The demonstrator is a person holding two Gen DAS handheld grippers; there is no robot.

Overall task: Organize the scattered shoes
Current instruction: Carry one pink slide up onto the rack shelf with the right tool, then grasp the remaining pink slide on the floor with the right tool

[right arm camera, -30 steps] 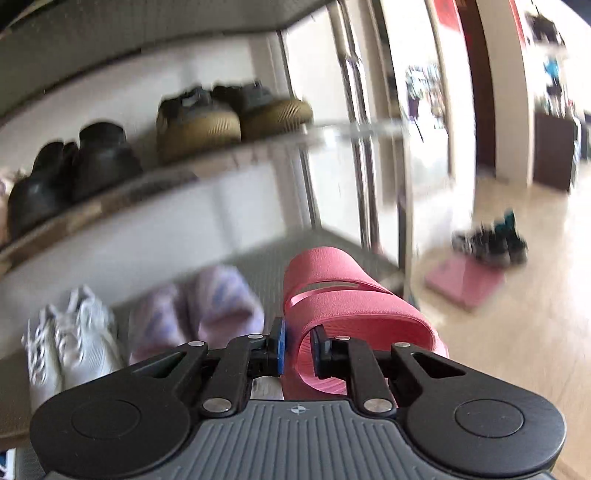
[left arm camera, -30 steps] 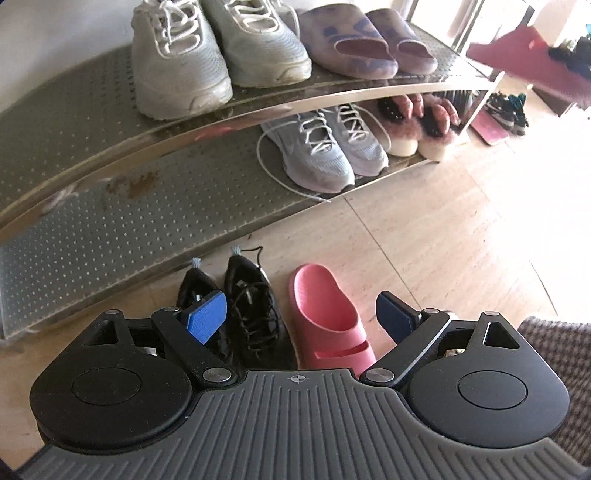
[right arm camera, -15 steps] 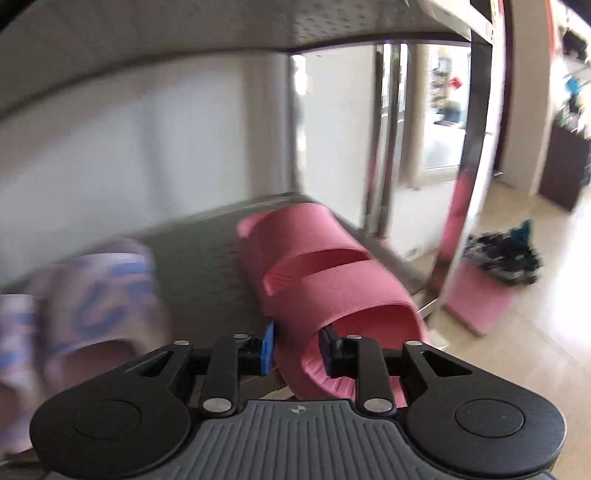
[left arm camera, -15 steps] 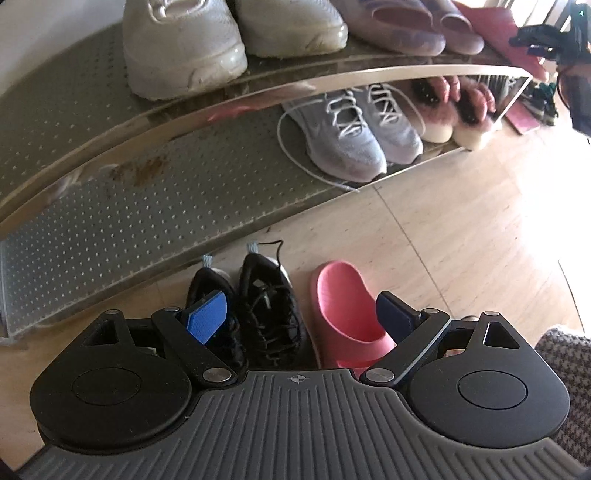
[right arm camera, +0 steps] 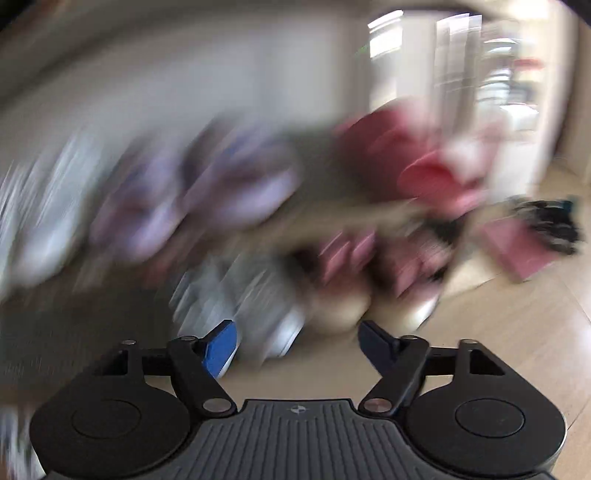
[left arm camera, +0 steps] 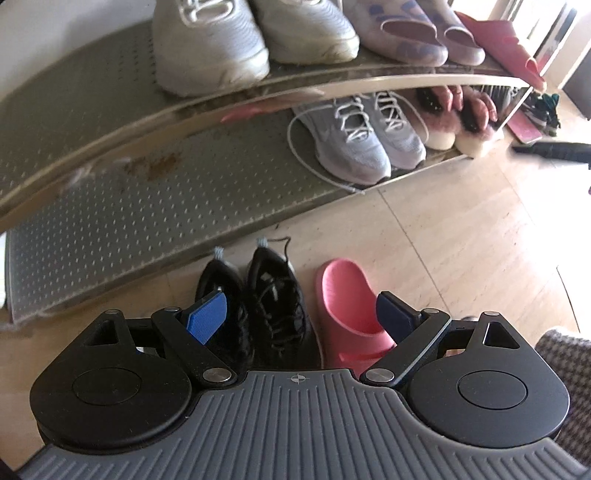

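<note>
On the floor before the rack lie a pink slide sandal [left arm camera: 352, 314] and a pair of black sneakers [left arm camera: 258, 306]. My left gripper [left arm camera: 301, 317] hangs above them, open, nothing between its pads. The matching red-pink sandal [left arm camera: 506, 40] rests at the right end of the upper shelf [left arm camera: 92, 110]; it shows as a blurred red shape [right arm camera: 424, 166] in the right wrist view. My right gripper [right arm camera: 297, 345] has drawn back from it, its jaws opening and empty. That view is heavily blurred.
The upper shelf holds white sneakers [left arm camera: 236, 40] and purple slides [left arm camera: 413, 33]. The lower shelf [left arm camera: 147, 229] carries grey sneakers [left arm camera: 362, 140] and furry pink slippers [left arm camera: 461, 122]. A red mat with dark shoes [left arm camera: 535, 118] lies far right on the wooden floor.
The right gripper carried the red-pink sandal to the upper shelf, let it go, and pulled back and down with jaws widening. The left gripper tipped slightly and stayed open.
</note>
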